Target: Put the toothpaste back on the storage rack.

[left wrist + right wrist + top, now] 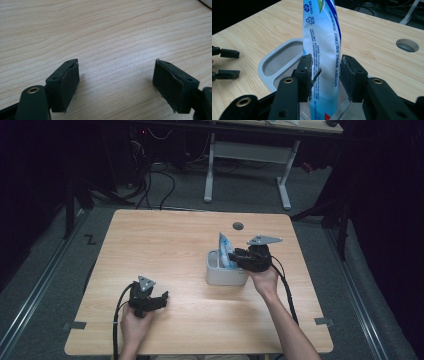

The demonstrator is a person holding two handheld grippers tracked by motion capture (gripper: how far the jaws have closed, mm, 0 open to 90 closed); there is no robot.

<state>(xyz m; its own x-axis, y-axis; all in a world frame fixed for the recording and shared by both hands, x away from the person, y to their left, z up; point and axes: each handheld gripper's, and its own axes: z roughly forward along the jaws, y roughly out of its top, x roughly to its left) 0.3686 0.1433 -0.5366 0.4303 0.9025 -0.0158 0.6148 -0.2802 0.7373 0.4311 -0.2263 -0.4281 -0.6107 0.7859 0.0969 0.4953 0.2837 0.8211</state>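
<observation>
Right gripper (pixel 325 75): jaws part open, one pad on each side of the blue-and-white pouch (pixel 323 50). In the right gripper view the left pad lies against or just at the pouch's edge, and a narrow gap shows between the pouch and the right pad; the pads do not press on it. A loose black strip hangs off the left pad's face toward the pouch. No firm hold seen.

Pouch: stands upright in the grey bin (pixel 274 62), lower end down inside it, top rising well above the rim. White face with printed text and a recycling mark toward the camera, blue band along the right edge. In the high view the pouch (pixel 224 251) leans slightly, at the right-hand part of the bin (pixel 220 274).

Bin: rounded-rectangular, pale grey, open top, sitting on the desk (pixel 165 250) right of centre. The right hand (pixel 264 279) holds the gripper (pixel 240 256) from the bin's right side, at rim level, grey plate on top.

Left gripper (pixel 116 82): jaws wide open, nothing between them, bare wood grain below. In the high view it (pixel 164 299) sits low over the desk at front left, well apart from the bin, jaws pointing right, held by the left hand (pixel 134 322).

Surroundings: round grommet hole (pixel 238 226) in the desk behind the bin. Cables trail from both grippers toward the near edge. A white-legged table frame (pixel 247 155) stands on the floor beyond.
</observation>
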